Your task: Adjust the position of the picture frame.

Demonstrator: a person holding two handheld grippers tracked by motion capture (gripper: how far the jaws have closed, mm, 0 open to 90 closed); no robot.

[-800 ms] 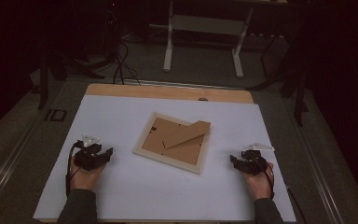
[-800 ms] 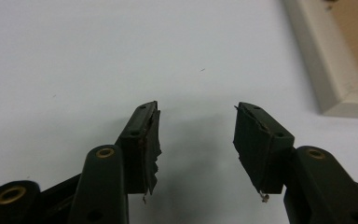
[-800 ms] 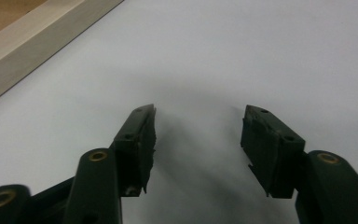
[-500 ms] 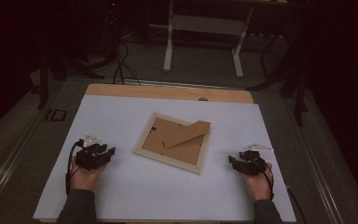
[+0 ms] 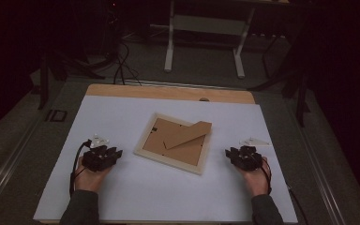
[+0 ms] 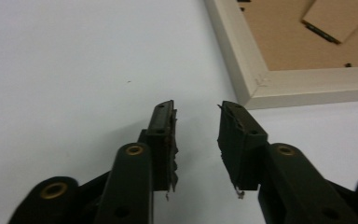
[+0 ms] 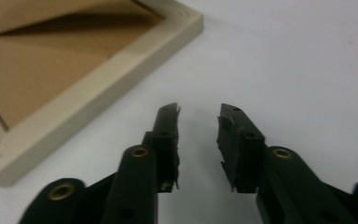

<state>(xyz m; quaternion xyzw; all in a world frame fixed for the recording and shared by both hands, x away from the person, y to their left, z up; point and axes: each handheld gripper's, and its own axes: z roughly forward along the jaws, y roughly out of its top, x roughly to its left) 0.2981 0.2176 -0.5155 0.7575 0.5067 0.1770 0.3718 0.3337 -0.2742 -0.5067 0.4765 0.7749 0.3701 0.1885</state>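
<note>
Picture frame [image 5: 174, 143] lies face-down mid-table, cream wood rim, brown cardboard back (stand flap angled up). Smooth white table [image 5: 168, 197], bare room both sides. Left gripper [image 6: 196, 122] and right gripper [image 7: 198, 122] jaws parted, empty, flanking frame.

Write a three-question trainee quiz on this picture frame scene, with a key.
1. True or false: the picture frame lies face down, its brown backing up.
2. What do the left gripper and right gripper hold? A) the frame B) nothing C) a cloth
3. Where does the frame lie relative to the two grippers?

Key
1. True; its stand flap shows on the backing.
2. B; both sets of fingers are open over the white table cover.
3. Between them, touching neither.
</note>
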